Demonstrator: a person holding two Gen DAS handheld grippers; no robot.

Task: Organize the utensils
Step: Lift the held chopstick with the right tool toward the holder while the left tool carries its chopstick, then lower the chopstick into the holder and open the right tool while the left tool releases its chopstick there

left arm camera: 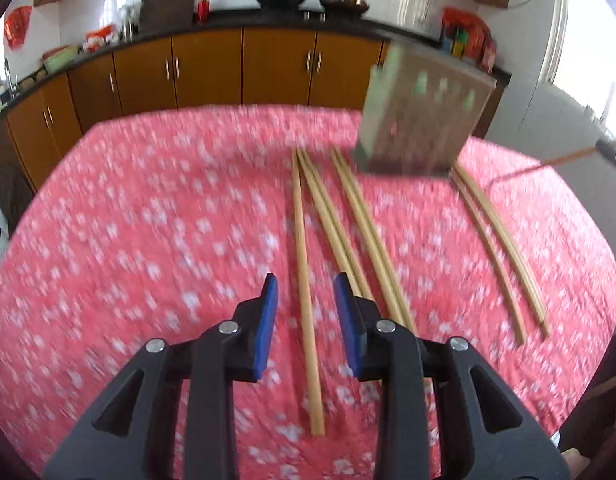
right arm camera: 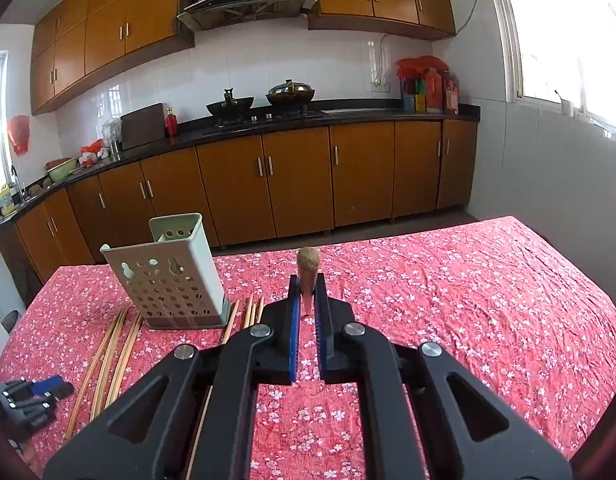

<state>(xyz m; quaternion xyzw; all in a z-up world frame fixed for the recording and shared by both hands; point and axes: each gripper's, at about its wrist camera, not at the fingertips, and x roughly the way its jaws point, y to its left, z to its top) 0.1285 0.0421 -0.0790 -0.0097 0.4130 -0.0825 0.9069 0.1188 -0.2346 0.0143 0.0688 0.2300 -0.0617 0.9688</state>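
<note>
Risk entry: my right tool [right arm camera: 306, 280] pinches one chopstick [right arm camera: 308, 270] endwise, my left tool [left arm camera: 305, 284] part-open over a loose chopstick [left arm camera: 305, 280]; it may roll on the desk [left arm camera: 147, 240], spoiling the grasp.

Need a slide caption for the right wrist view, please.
Right gripper shut on a chopstick, beside the perforated utensil holder on the floral tablecloth.

Perforated utensil holder [right arm camera: 169, 276] stands tilted on the red tablecloth [right arm camera: 468, 300]. Chopsticks [left arm camera: 308, 272] lie fanned in front of it, blocking the near side. Right of holder: open cloth, clear passage.
</note>
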